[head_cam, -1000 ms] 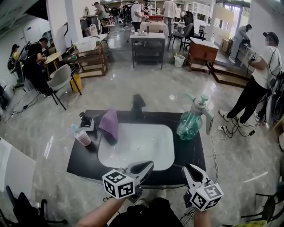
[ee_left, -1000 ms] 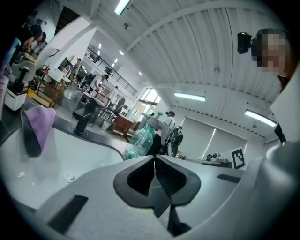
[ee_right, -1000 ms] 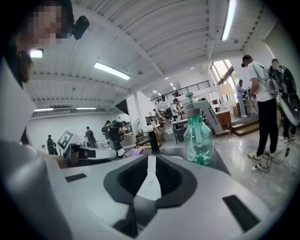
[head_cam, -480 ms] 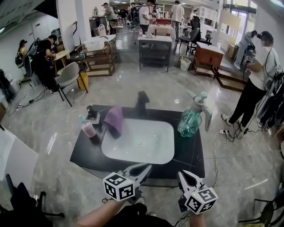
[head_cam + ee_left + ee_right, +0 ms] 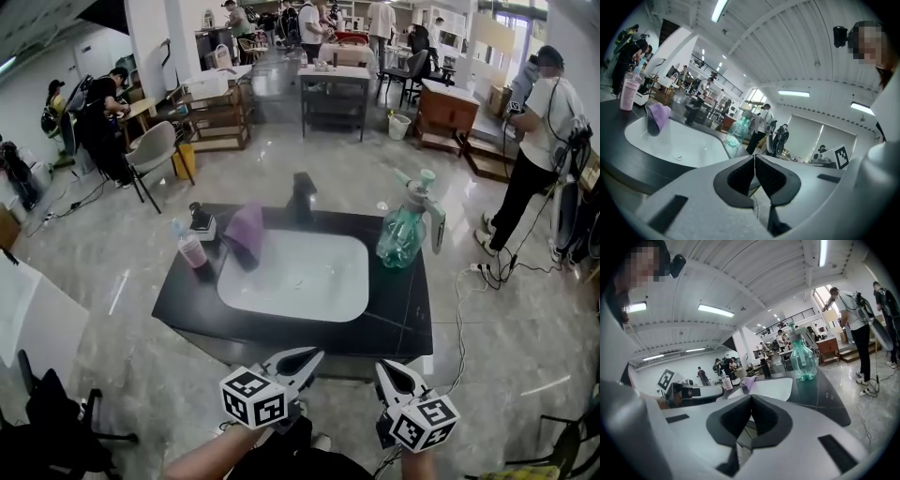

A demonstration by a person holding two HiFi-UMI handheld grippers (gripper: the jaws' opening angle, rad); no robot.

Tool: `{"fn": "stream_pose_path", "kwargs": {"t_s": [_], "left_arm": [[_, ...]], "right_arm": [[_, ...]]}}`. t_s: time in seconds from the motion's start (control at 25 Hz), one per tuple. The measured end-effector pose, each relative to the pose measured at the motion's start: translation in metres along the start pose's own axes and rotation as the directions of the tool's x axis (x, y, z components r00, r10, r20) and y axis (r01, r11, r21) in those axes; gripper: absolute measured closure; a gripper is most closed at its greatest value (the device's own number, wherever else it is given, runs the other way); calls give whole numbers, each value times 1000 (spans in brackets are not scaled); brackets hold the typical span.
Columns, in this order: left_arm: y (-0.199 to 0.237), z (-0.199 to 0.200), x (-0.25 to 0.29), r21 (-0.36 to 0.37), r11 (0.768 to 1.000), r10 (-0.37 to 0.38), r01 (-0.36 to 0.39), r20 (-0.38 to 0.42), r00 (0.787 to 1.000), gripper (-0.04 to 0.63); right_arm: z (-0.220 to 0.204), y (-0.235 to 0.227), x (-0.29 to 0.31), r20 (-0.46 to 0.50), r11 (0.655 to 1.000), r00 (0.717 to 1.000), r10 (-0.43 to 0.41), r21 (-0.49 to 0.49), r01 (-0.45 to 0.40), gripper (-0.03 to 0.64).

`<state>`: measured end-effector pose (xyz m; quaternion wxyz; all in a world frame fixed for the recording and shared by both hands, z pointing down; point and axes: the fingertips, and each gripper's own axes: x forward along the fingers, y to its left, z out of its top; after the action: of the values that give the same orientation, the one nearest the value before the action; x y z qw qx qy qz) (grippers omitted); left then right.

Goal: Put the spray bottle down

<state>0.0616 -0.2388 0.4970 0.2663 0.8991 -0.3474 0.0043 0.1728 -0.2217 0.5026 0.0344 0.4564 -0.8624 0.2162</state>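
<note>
**Two empty tools, spray bottle parked on the surface**

Both tools are at the near edge of the shot, well short of everything on the black surface [image 5: 398,319]. The left tool [image 5: 315,354] has its jaws pinched together, pads meeting at the tip with nothing in between; you can see that clearly in the left gripper view [image 5: 754,161]. The right tool [image 5: 382,367] is the same: its jaws have just closed up tight and they're empty too [image 5: 751,401].

The spray bottle [image 5: 405,234] is a clear green one with a pale trigger head. It stands upright at the far right corner of the surface, just right of the white sink basin [image 5: 356,305] and well apart from both tools. It shows up in the left gripper view [image 5: 737,133] and the right gripper view [image 5: 803,359], standing on its own with nothing touching it.

Other stuff: a black faucet [image 5: 302,199] sits at the far side of the basin. A purple cloth [image 5: 246,230] is draped over the basin's far left rim. A pink cup [image 5: 192,249] stands just left of the cloth. A person [image 5: 536,155] stands on the floor off to the far right.
</note>
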Motion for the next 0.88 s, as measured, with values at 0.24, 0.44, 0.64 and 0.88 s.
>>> {"fn": "stream_pose_path", "kwargs": {"t_s": [0.24,0.44,0.64,0.88], "left_arm": [[-15,-5,-20,-1,1000,6,-6,9,1000,586],[-26,-12,-28,1,1000,-3,3,10,1000,586],[-35,-13,-33,4,1000,-18,18,22,1000,586],[-36,-21,-43,-9,1000,-3,3,31,1000,586]], "right_arm": [[-1,19,-15,7,1000,1000,14,-16,-14,611],[-6,30,-27,11,1000,1000,12,-29,-11,609],[-7,36,-36,17,999,1000,7,-42,-6,611],[-10,43,-42,13,998,1000,12,-56,-11,611]]}}
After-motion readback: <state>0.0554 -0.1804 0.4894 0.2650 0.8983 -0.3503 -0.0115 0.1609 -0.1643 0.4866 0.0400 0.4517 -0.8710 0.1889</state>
